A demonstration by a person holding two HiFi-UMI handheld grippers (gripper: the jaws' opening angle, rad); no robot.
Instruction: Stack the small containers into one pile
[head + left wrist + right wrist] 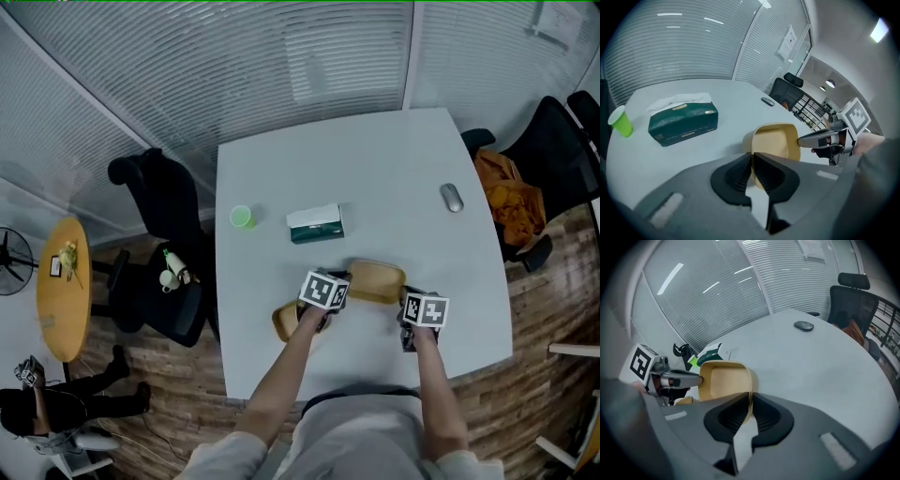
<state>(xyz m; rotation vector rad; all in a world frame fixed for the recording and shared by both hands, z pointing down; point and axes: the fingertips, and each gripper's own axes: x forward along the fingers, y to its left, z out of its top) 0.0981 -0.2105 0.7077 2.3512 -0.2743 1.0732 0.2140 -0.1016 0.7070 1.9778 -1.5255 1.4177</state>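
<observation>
Near the front of the white surface (375, 178) we hold one tan rectangular plastic-looking container (377, 281) by opposite rims, left tool (752, 174) and right tool (751, 412) both clamped on it; second tan container (284, 322) sits beside, not yet stacked.

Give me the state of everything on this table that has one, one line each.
Held container: empty, open side up, rim pinched at both ends.
Left claw: shut on its rim.
Right claw: shut on opposite rim.
Second container: on the table, unstacked.
Green cup: upright.
Tissue box: tissue sticking out.
</observation>
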